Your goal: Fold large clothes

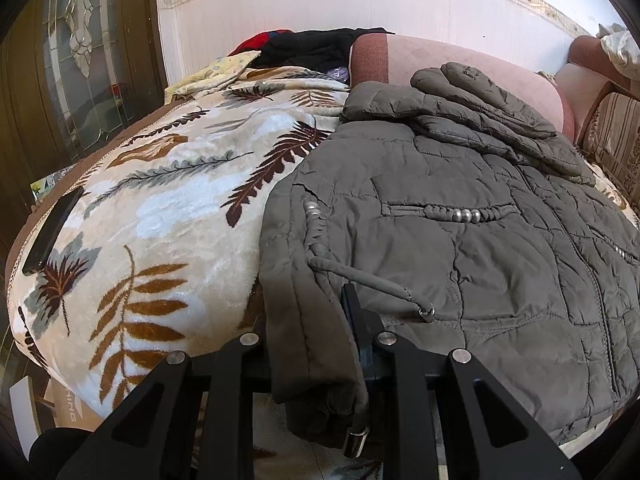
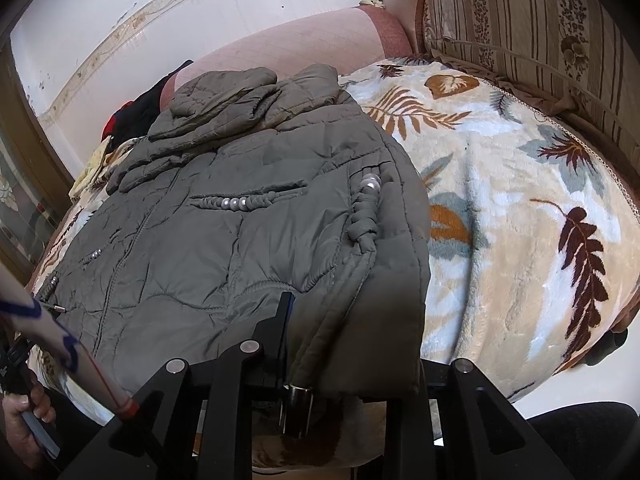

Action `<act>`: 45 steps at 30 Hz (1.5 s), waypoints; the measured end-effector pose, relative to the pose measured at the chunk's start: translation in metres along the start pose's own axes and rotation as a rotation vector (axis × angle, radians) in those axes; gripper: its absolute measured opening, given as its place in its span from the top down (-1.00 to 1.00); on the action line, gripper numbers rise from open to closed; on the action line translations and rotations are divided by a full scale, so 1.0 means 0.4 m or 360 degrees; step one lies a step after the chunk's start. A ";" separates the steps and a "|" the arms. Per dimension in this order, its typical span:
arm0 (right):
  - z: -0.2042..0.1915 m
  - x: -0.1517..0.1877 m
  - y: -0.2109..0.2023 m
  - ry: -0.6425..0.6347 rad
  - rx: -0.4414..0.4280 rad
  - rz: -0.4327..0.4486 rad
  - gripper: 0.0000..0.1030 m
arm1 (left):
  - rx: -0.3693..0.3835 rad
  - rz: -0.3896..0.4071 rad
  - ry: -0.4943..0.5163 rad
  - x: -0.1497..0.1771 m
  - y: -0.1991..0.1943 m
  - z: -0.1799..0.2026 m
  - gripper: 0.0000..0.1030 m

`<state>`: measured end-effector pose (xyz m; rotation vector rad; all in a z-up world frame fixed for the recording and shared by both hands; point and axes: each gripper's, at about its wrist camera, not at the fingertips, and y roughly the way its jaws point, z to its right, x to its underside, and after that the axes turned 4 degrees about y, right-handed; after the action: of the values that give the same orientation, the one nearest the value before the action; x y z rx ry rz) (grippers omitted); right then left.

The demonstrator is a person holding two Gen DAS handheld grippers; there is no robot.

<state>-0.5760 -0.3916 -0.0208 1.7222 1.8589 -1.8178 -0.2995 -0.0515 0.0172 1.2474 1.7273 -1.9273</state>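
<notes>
Grey jacket (image 1: 460,248) flat on leaf blanket (image 1: 160,200), frame centre. Left gripper (image 1: 312,344) clamped on jacket hem; right gripper (image 2: 320,344) clamped on opposite hem corner.

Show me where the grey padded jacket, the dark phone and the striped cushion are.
Grey padded jacket (image 1: 460,248), left wrist view, on its quilted front panel.
Dark phone (image 1: 52,232), left wrist view, on its flat face.
Striped cushion (image 2: 520,20), right wrist view, on its patterned front.
</notes>
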 end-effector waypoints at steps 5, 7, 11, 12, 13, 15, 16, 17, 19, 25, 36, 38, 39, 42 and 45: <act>-0.011 0.005 -0.007 -0.0034 0.0022 0.0032 0.50 | 0.0001 0.0006 0.0009 0.000 -0.002 0.000 0.57; -0.013 0.005 -0.008 -0.0038 0.0024 0.0039 0.51 | 0.0001 0.0008 0.0011 0.000 -0.003 0.001 0.58; -0.013 0.006 -0.010 -0.0036 0.0020 0.0046 0.53 | -0.0002 0.0015 0.0023 -0.001 -0.008 0.001 0.59; -0.015 0.007 -0.011 -0.0038 0.0019 0.0048 0.53 | -0.0002 0.0016 0.0026 -0.001 -0.009 0.001 0.59; -0.016 0.007 -0.012 -0.0041 0.0018 0.0050 0.54 | -0.0001 0.0019 0.0028 -0.001 -0.010 0.002 0.59; -0.018 0.006 -0.016 -0.0044 0.0017 0.0059 0.55 | -0.0001 0.0022 0.0031 -0.001 -0.011 0.002 0.60; -0.020 0.007 -0.018 -0.0049 0.0019 0.0065 0.56 | -0.0001 0.0024 0.0031 -0.002 -0.012 0.002 0.60; -0.022 0.007 -0.020 -0.0052 0.0021 0.0071 0.57 | -0.0001 0.0027 0.0033 -0.002 -0.013 0.002 0.60; -0.023 0.006 -0.024 -0.0060 0.0026 0.0082 0.58 | -0.0005 0.0033 0.0037 -0.002 -0.016 0.003 0.61; -0.035 0.005 -0.049 -0.0103 0.0077 0.0147 0.64 | -0.0023 0.0074 0.0083 0.002 -0.035 0.012 0.62; -0.029 0.005 -0.104 -0.0074 0.0080 0.0214 0.70 | -0.0002 0.0114 0.0101 0.015 -0.088 0.011 0.65; -0.028 0.006 -0.111 -0.0070 0.0072 0.0215 0.71 | -0.0002 0.0113 0.0106 0.020 -0.094 0.013 0.65; -0.026 0.007 -0.115 -0.0068 0.0068 0.0216 0.71 | -0.0003 0.0114 0.0110 0.023 -0.098 0.014 0.65; -0.022 0.008 -0.122 -0.0062 0.0054 0.0215 0.72 | 0.0004 0.0117 0.0104 0.023 -0.104 0.011 0.65; -0.020 0.009 -0.130 -0.0069 0.0048 0.0223 0.72 | 0.0009 0.0119 0.0098 0.026 -0.111 0.010 0.65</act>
<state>-0.6071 -0.3685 0.0151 1.7587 1.6584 -1.8235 -0.3381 -0.0401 0.0392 1.3669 1.6805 -1.8718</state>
